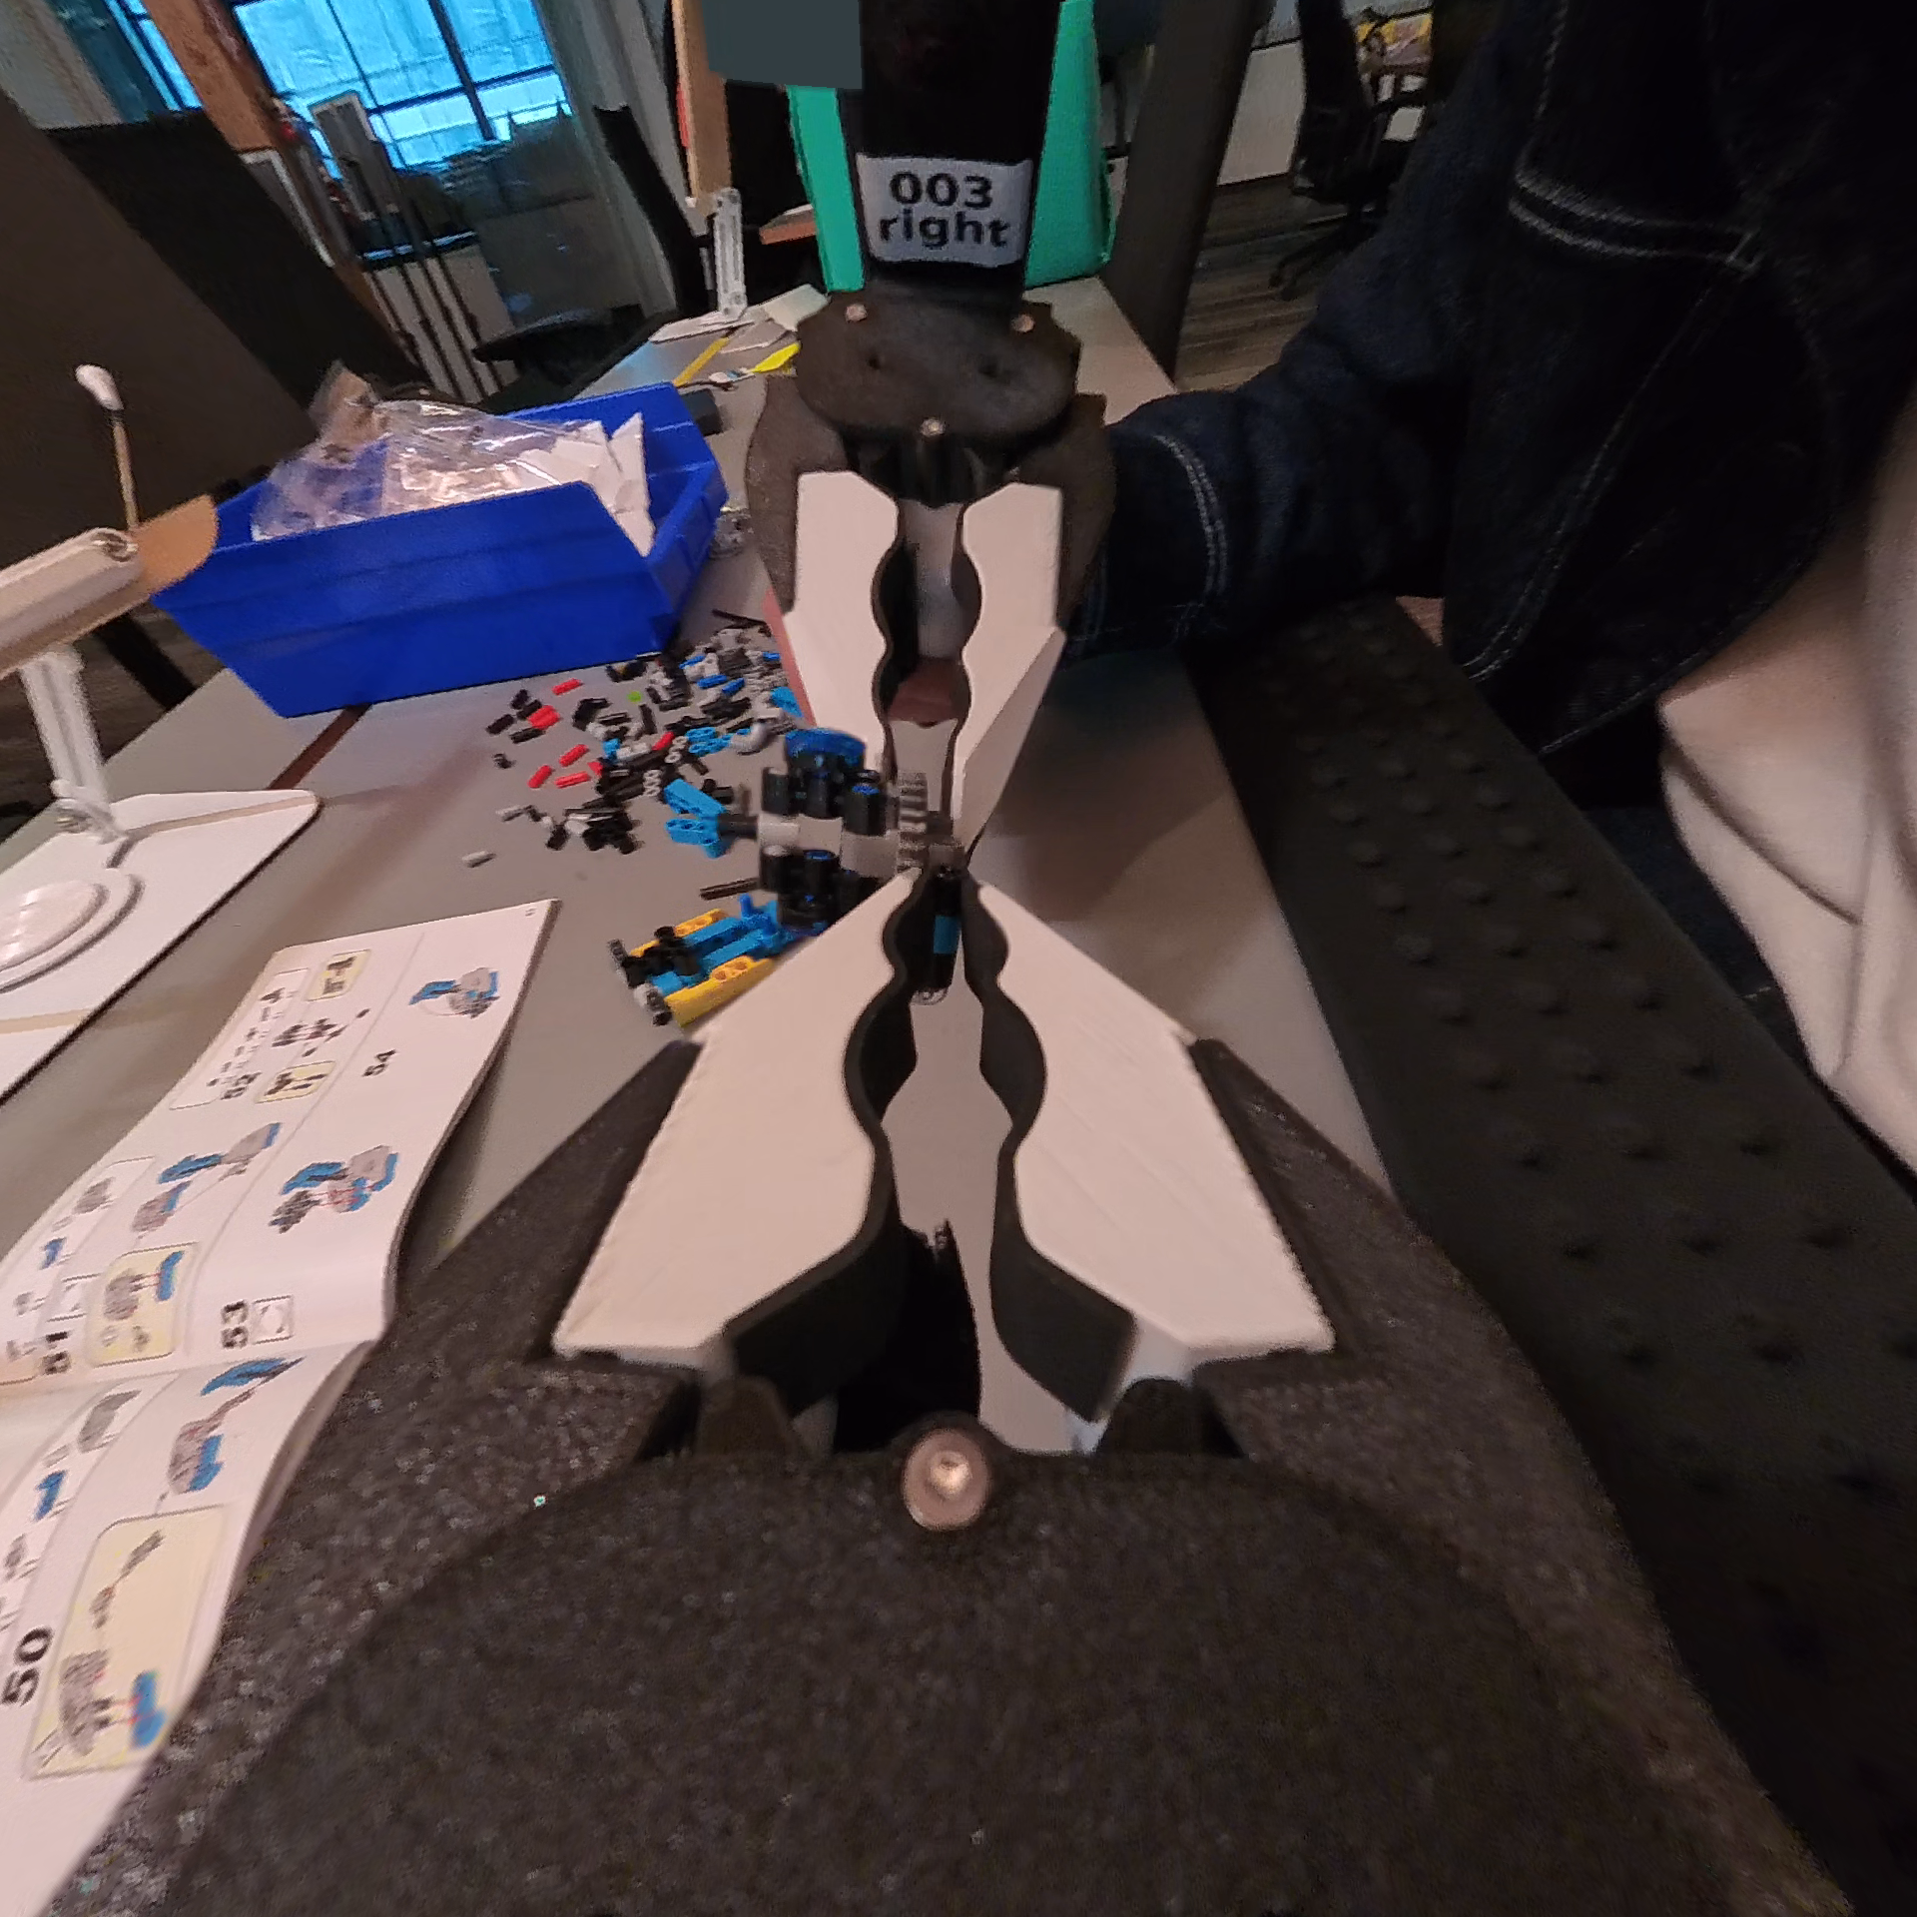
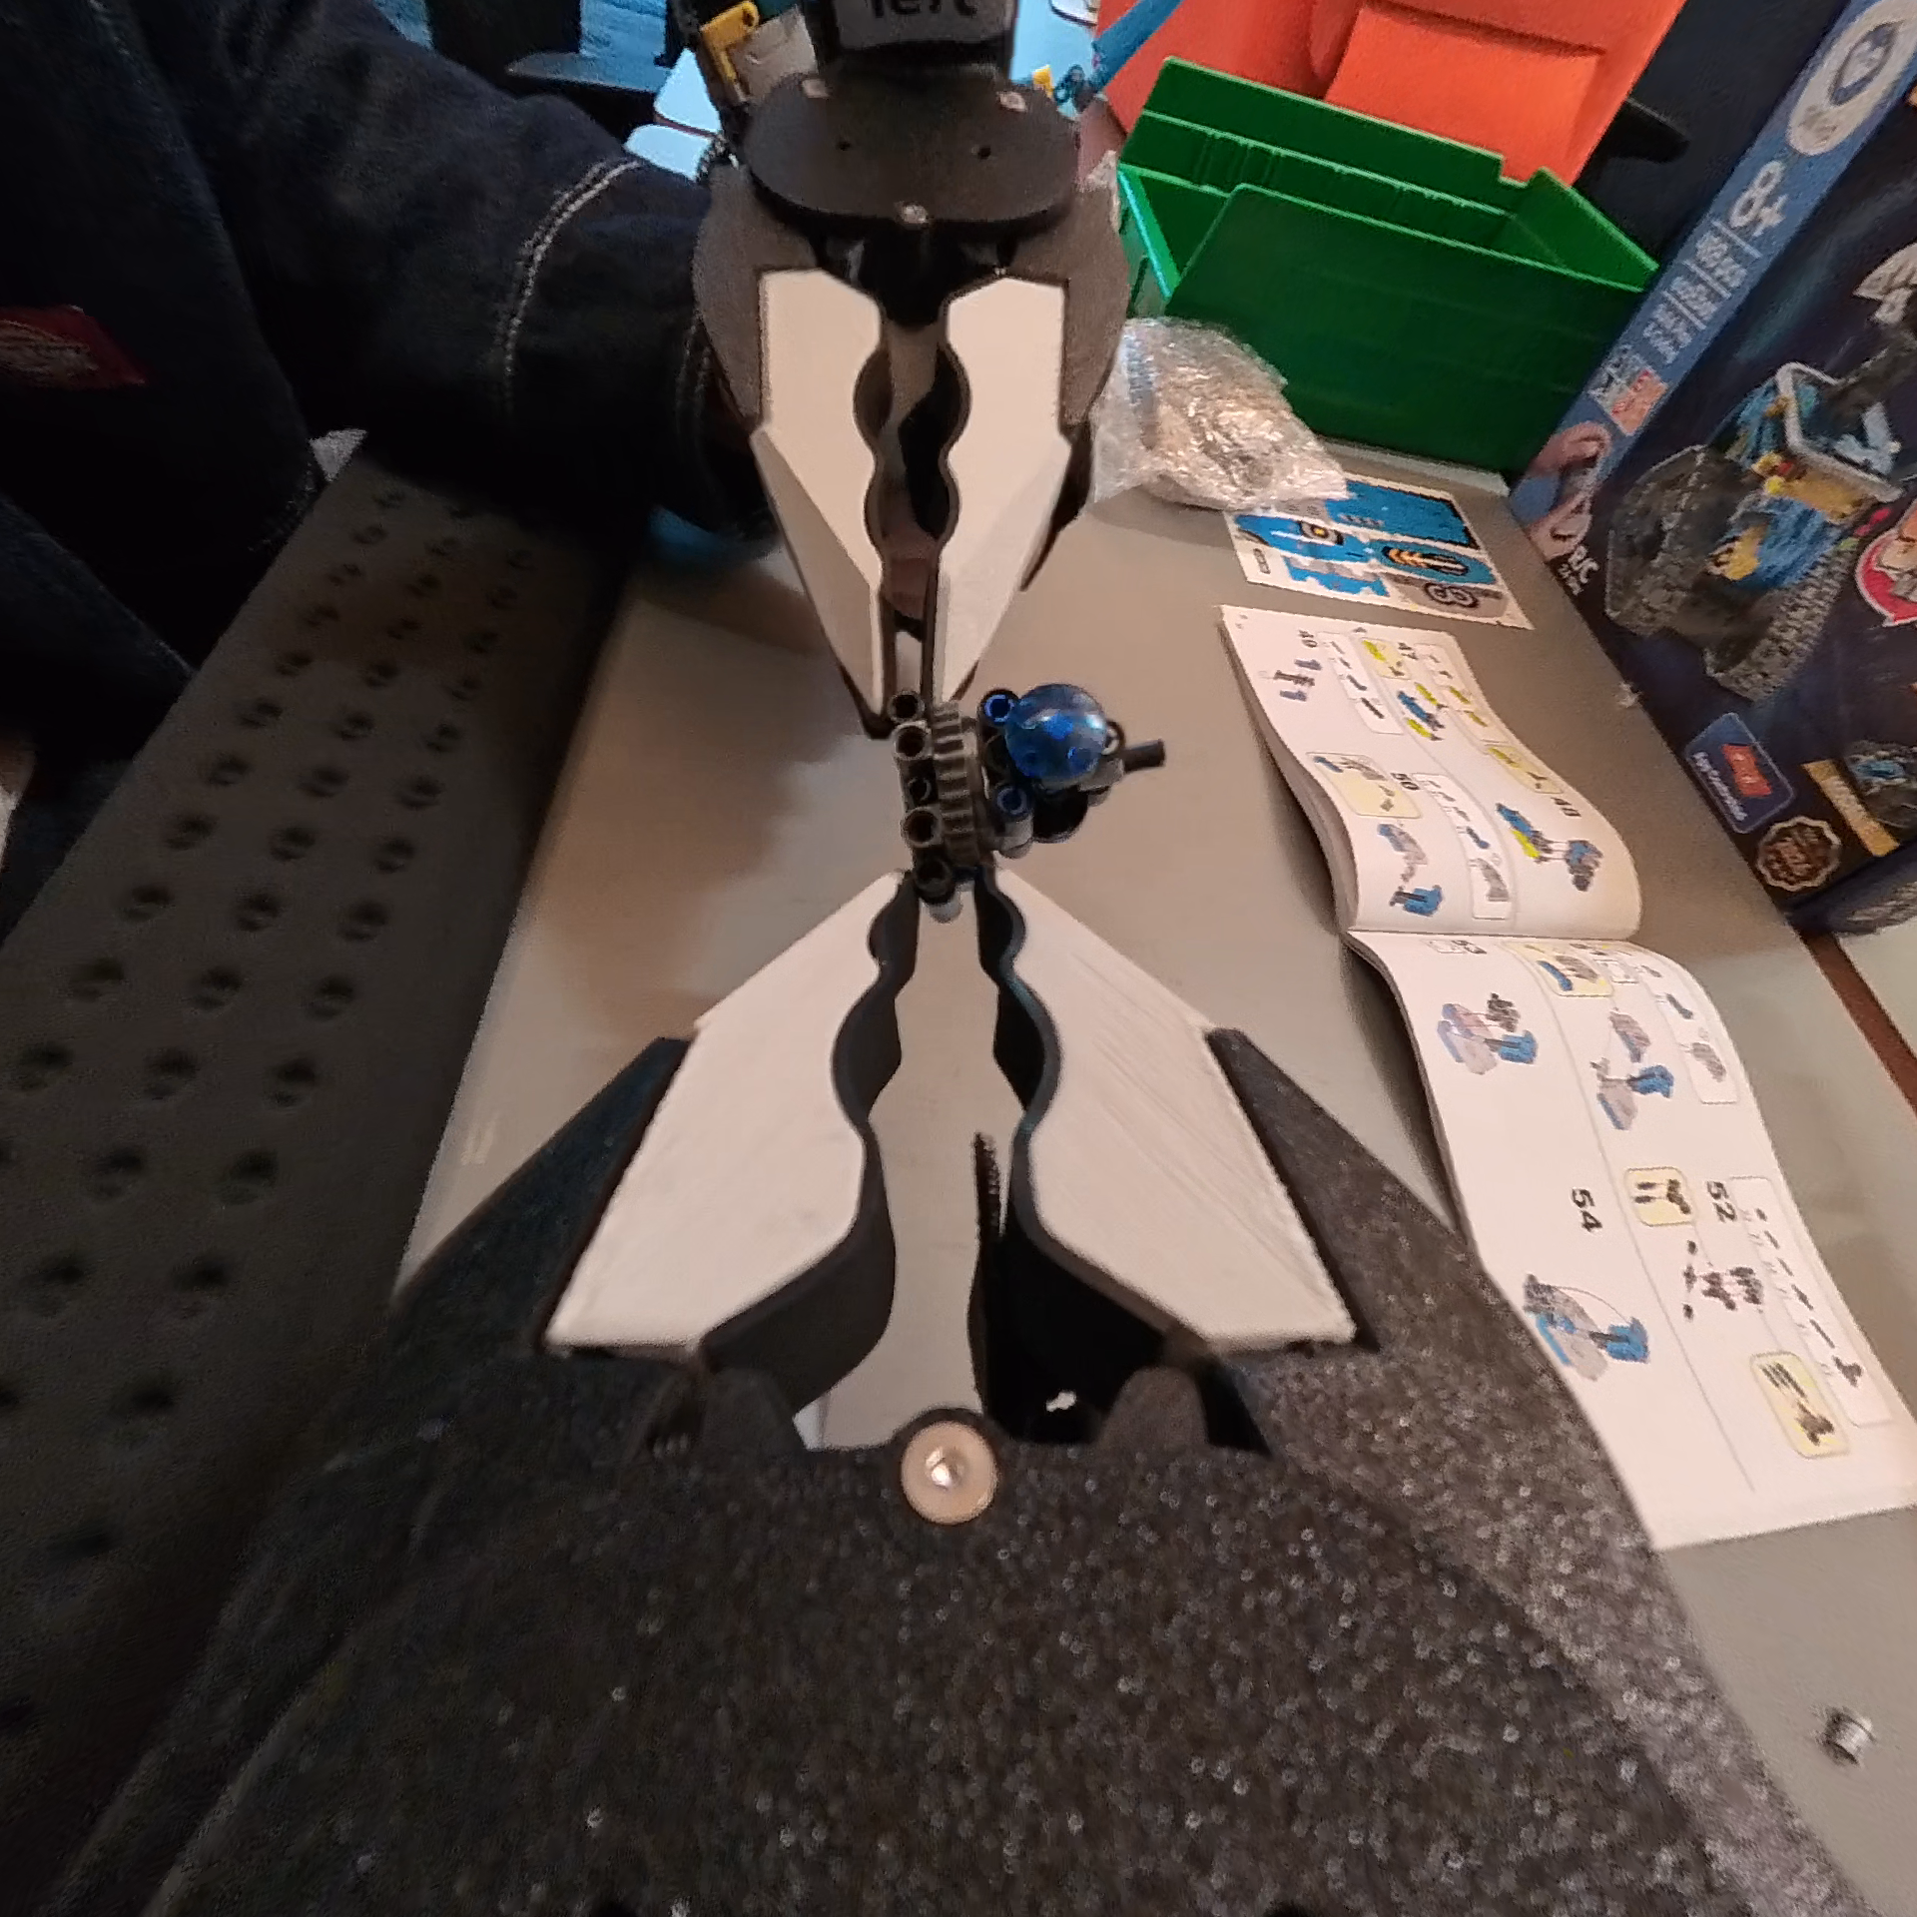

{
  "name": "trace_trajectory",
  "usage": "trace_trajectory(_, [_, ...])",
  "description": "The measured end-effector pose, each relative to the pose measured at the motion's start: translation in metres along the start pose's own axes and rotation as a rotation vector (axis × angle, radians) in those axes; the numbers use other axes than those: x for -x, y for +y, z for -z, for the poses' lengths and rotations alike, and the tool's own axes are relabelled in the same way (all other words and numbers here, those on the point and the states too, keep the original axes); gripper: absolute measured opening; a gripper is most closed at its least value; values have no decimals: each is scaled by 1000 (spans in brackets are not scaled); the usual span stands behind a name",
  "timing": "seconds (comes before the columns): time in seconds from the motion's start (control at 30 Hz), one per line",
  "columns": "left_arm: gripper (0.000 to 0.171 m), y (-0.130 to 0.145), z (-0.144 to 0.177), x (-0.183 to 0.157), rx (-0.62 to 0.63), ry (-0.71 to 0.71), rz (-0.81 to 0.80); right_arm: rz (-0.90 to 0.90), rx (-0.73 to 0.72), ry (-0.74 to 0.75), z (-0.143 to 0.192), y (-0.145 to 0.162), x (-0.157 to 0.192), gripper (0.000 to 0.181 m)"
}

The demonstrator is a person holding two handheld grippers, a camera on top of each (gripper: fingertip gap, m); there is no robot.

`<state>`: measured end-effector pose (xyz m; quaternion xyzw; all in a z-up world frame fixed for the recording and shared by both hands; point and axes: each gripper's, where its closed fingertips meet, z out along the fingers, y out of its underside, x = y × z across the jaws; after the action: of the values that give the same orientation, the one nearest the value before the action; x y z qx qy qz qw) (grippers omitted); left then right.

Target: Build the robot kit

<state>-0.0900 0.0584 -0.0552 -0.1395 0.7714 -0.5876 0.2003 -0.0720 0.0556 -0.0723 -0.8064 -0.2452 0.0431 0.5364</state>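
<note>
A small brick assembly (image 2: pixel 965 799) with a black holed beam, a grey gear (image 2: pixel 949 788) and a blue dome (image 2: pixel 1053 742) hangs above the grey table (image 2: pixel 726 934) between both grippers, which point at each other. My right gripper (image 2: pixel 939 882) is shut on the beam's near end. My left gripper (image 2: pixel 908 705) comes from the far side and is shut on its other end. In the left wrist view my left gripper (image 1: pixel 939 887) is shut on a black part of the assembly (image 1: pixel 830 820), and the right gripper (image 1: pixel 923 783) meets it from above.
Loose small pieces (image 1: pixel 643 747) and a yellow-blue sub-assembly (image 1: pixel 705 960) lie by a blue bin (image 1: pixel 446 602) of plastic bags. An open instruction booklet (image 2: pixel 1556 1037), sticker sheet (image 2: pixel 1369 560), green bins (image 2: pixel 1349 290) and a product box (image 2: pixel 1763 519) stand right. A black perforated mat (image 2: pixel 259 882) lines the edge. Only a small space, under 4 cm, lies between the two pairs of fingers.
</note>
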Motion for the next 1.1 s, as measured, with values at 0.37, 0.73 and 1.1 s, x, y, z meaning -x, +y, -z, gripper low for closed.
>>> trace_trajectory(0.37, [4, -6, 1, 0, -48, 20, 41, -24, -32, -20, 4, -6, 2, 11])
trace_trajectory(0.73, [4, -14, 0, 17, -46, -151, -10, -60, -59, 60, 10, -11, -14, 11])
trace_trajectory(1.1, [4, -17, -1, 28, -27, -273, -45, -63, -76, 114, 15, -15, -22, 8])
